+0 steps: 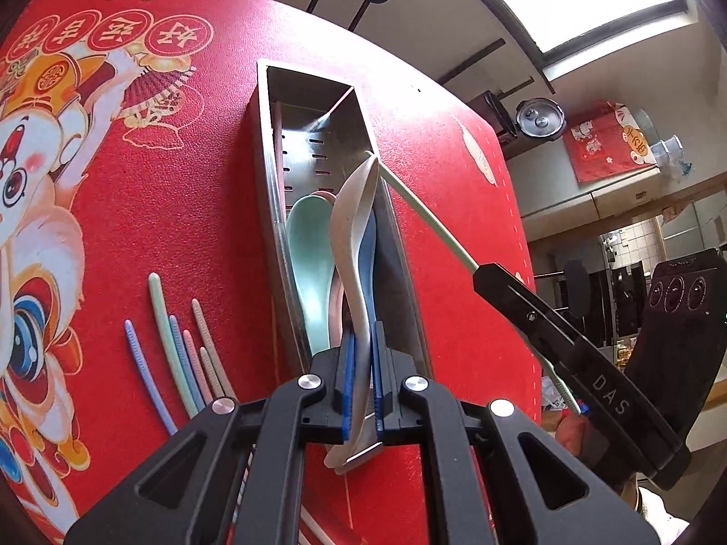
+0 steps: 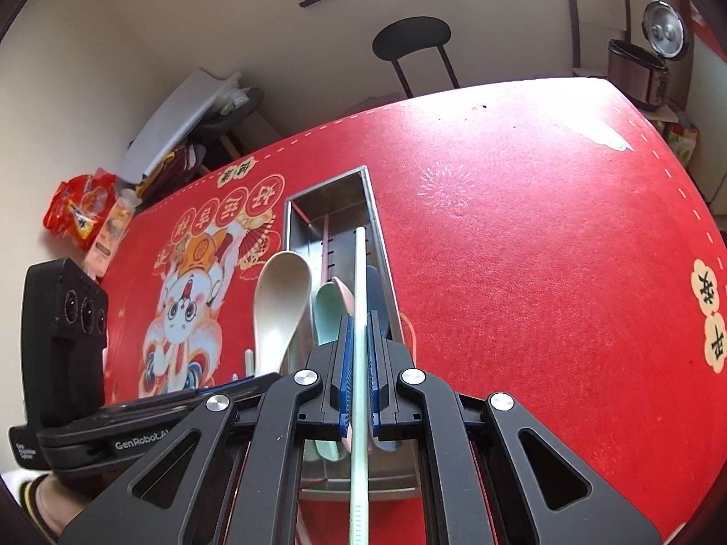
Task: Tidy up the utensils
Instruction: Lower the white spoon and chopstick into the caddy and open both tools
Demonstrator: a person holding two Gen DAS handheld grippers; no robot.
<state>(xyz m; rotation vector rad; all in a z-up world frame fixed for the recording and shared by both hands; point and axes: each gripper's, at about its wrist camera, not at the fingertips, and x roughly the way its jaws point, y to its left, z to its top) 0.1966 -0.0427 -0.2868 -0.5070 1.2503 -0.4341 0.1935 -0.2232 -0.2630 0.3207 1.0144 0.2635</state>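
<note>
A steel utensil holder (image 1: 268, 209) with two long compartments lies on the red mat; it also shows in the right wrist view (image 2: 291, 227). My left gripper (image 1: 361, 363) is shut on a beige spoon (image 1: 352, 227), held over the holder above a mint spoon (image 1: 309, 263), a pink spoon and a blue spoon (image 1: 369, 245). My right gripper (image 2: 359, 345) is shut on a mint green chopstick (image 2: 360, 299), its tip over the holder's right compartment. The chopstick (image 1: 427, 218) and the right gripper (image 1: 522, 299) show at right in the left wrist view. The beige spoon (image 2: 281, 299) shows left of the holder's spoons.
Several pastel chopsticks (image 1: 181, 354) lie on the red mat (image 1: 159, 204) left of the holder. A black chair (image 2: 413, 41) stands behind the table. A rice cooker (image 2: 645, 68) sits at the far right. Snack bags (image 2: 82, 209) lie off the table's left edge.
</note>
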